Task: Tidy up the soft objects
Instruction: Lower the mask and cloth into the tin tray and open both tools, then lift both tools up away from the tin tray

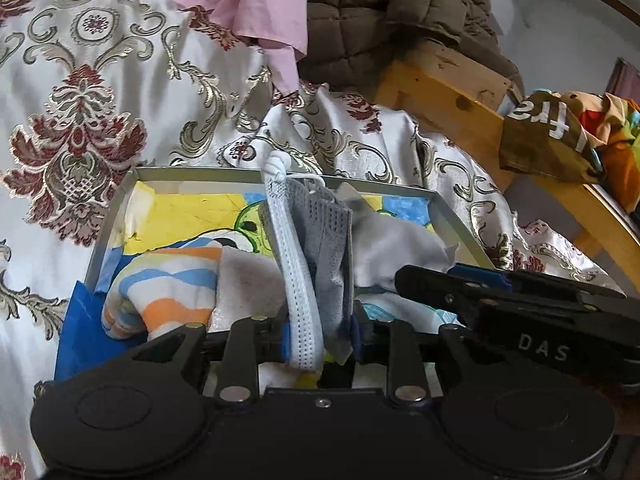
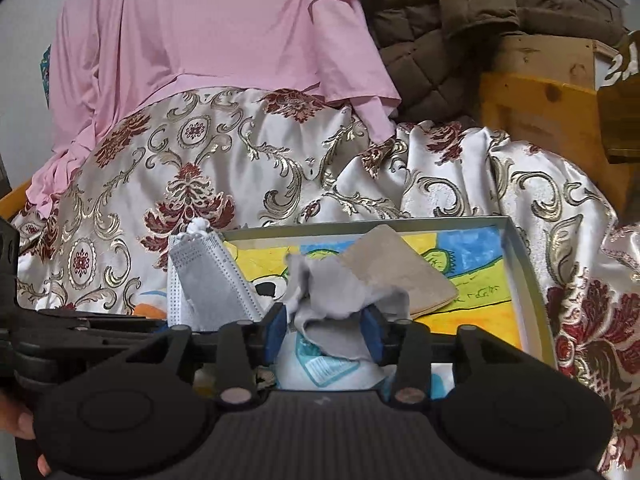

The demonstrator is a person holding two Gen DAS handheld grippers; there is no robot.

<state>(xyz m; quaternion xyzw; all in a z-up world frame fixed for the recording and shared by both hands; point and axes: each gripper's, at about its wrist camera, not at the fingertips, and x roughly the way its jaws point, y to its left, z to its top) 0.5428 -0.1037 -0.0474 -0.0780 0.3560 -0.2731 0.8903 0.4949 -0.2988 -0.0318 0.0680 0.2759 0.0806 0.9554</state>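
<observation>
A shallow metal tray (image 1: 116, 216) with a colourful cartoon bottom lies on the patterned cloth; it also shows in the right wrist view (image 2: 528, 276). My left gripper (image 1: 320, 340) is shut on a folded grey face mask (image 1: 316, 240) and holds it upright over the tray. The mask also shows in the right wrist view (image 2: 208, 280). My right gripper (image 2: 326, 332) is shut on a crumpled grey cloth (image 2: 336, 292) above the tray. In the left wrist view the right gripper (image 1: 404, 276) comes in from the right.
A striped sock (image 1: 160, 292) and a white cloth (image 1: 248, 284) lie in the tray's near left. A beige pad (image 2: 396, 268) lies in the tray. A pink garment (image 2: 208, 36) and a brown quilted jacket (image 2: 448, 28) lie behind. A wooden frame (image 1: 440, 96) stands at right.
</observation>
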